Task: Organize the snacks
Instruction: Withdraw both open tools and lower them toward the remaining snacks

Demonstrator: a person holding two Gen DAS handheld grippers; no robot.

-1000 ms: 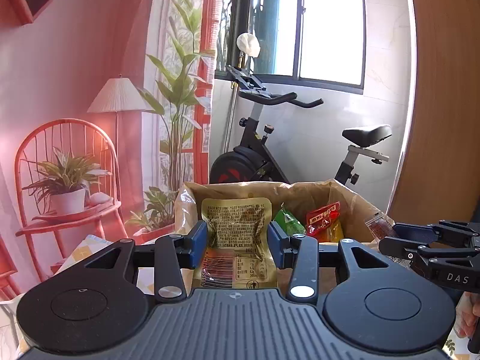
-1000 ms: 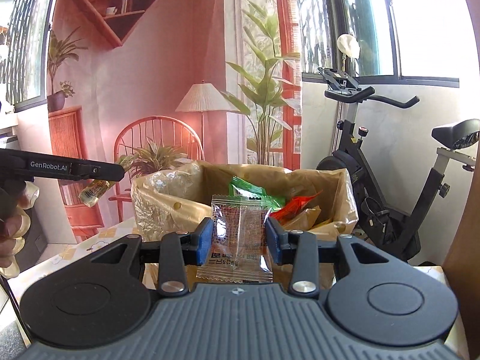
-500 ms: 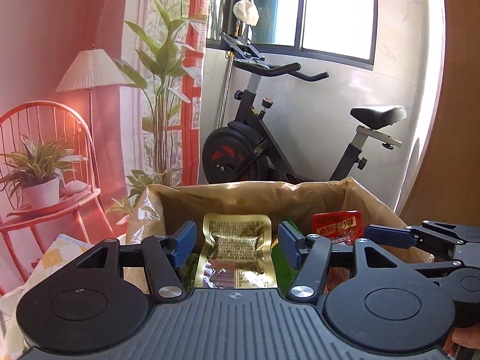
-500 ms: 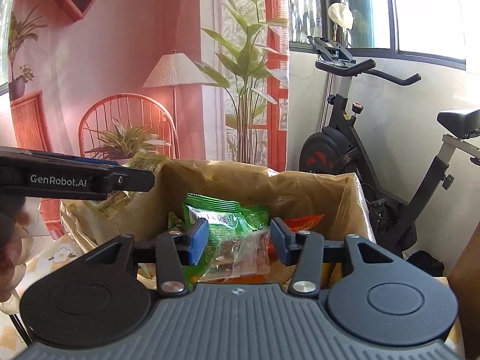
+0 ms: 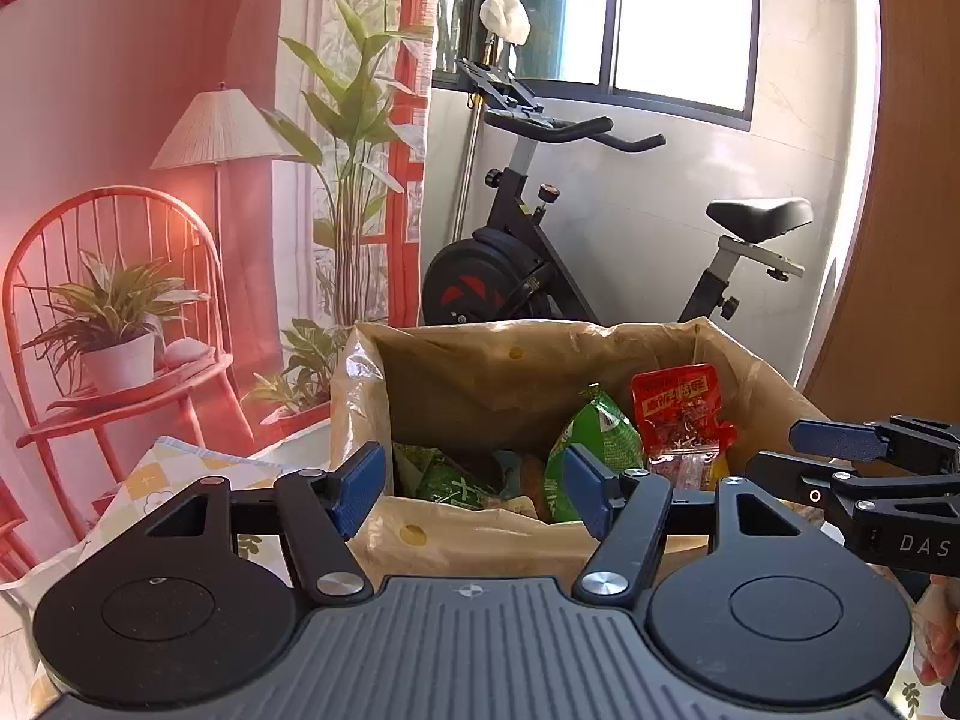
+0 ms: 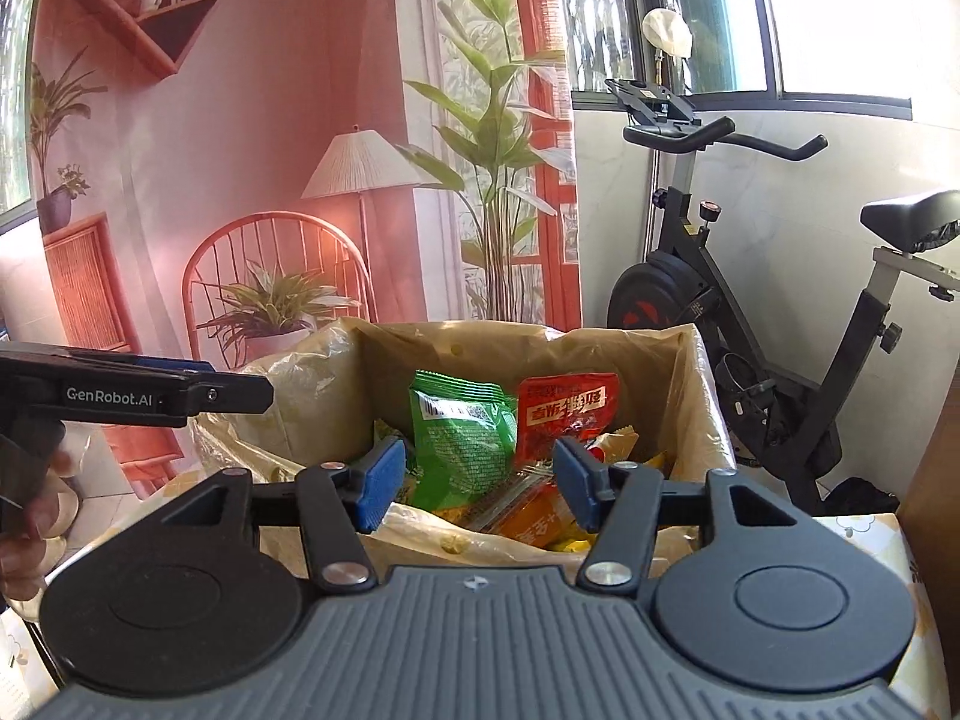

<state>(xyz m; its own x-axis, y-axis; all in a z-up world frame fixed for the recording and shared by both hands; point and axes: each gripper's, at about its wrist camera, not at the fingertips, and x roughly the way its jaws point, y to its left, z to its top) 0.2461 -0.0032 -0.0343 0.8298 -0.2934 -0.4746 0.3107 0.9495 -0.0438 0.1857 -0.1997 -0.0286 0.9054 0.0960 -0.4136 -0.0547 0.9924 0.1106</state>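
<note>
A box lined with a brown plastic bag (image 5: 468, 390) (image 6: 696, 396) stands just ahead of both grippers. Inside it lie a green packet (image 5: 600, 438) (image 6: 462, 438), a red packet (image 5: 675, 405) (image 6: 567, 405), a clear packet (image 6: 510, 489) and orange packets (image 6: 540, 516). My left gripper (image 5: 472, 489) is open over the box's near edge with nothing between its blue pads. My right gripper (image 6: 478, 483) is open too, above the packets and empty. In the right wrist view the left gripper (image 6: 138, 390) shows at the left edge. The left wrist view catches the right gripper (image 5: 840, 450) at its right.
An exercise bike (image 5: 540, 264) (image 6: 720, 300) stands behind the box by the window wall. A wooden panel (image 5: 900, 240) rises on the right. A patterned cloth (image 5: 174, 468) covers the table. A printed pink backdrop with a chair fills the left. A hand (image 6: 24, 534) holds the left gripper.
Both grippers opened. The left one let go of a gold packet and the right one of a clear packet; both packets dropped into the box. Both grippers moved in over the box.
</note>
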